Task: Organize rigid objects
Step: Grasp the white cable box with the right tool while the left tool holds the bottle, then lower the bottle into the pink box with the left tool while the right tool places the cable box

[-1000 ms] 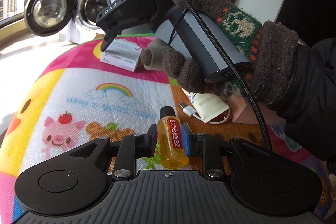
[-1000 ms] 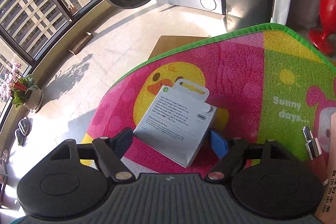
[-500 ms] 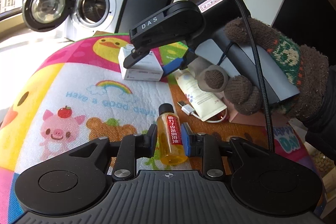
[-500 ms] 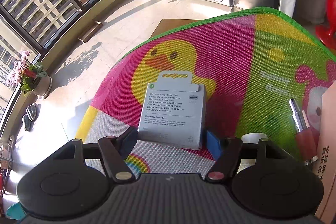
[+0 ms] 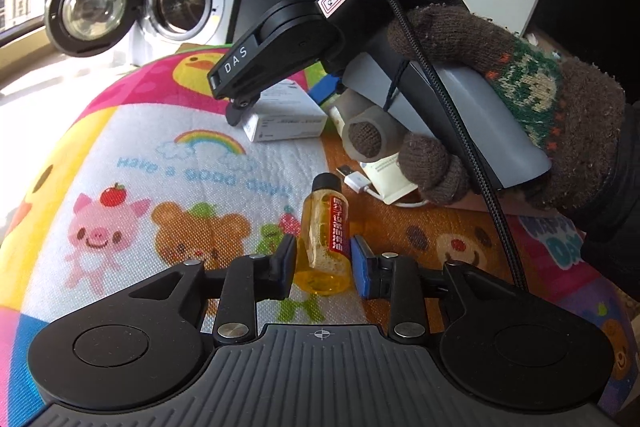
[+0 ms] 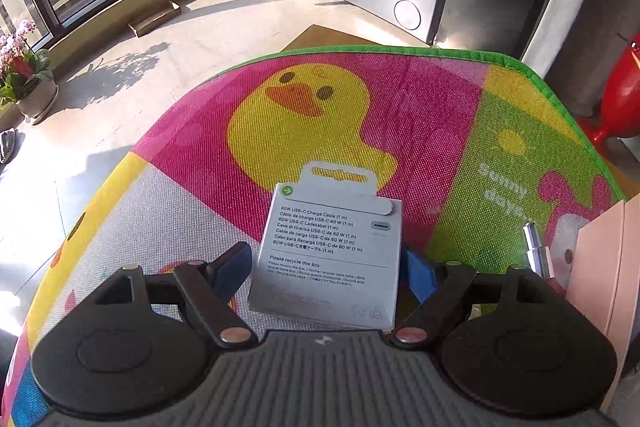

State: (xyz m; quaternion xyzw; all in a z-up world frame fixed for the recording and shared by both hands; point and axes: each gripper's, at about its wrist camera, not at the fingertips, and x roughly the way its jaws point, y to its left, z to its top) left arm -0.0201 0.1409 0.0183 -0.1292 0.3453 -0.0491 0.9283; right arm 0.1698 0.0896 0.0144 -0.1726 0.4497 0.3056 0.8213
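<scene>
Both grippers are on their objects over the bright cartoon play mat [image 6: 440, 99].

The left gripper [image 5: 323, 262] has its jaws drawn in narrow on a small clear bottle of amber oil [image 5: 325, 231] with a black cap and a red label, standing a little tilted between the pads just above the mat's frog print. The right gripper [image 6: 324, 269] has its jaws wide apart, clamping a flat white cardboard USB-C cable box [image 6: 330, 251] by its side edges; printed face up, hang tab pointing away, it sits just off the mat beside the yellow duck. In the left wrist view, a brown knitted glove [image 5: 516, 95] grips the right gripper's handle.
</scene>
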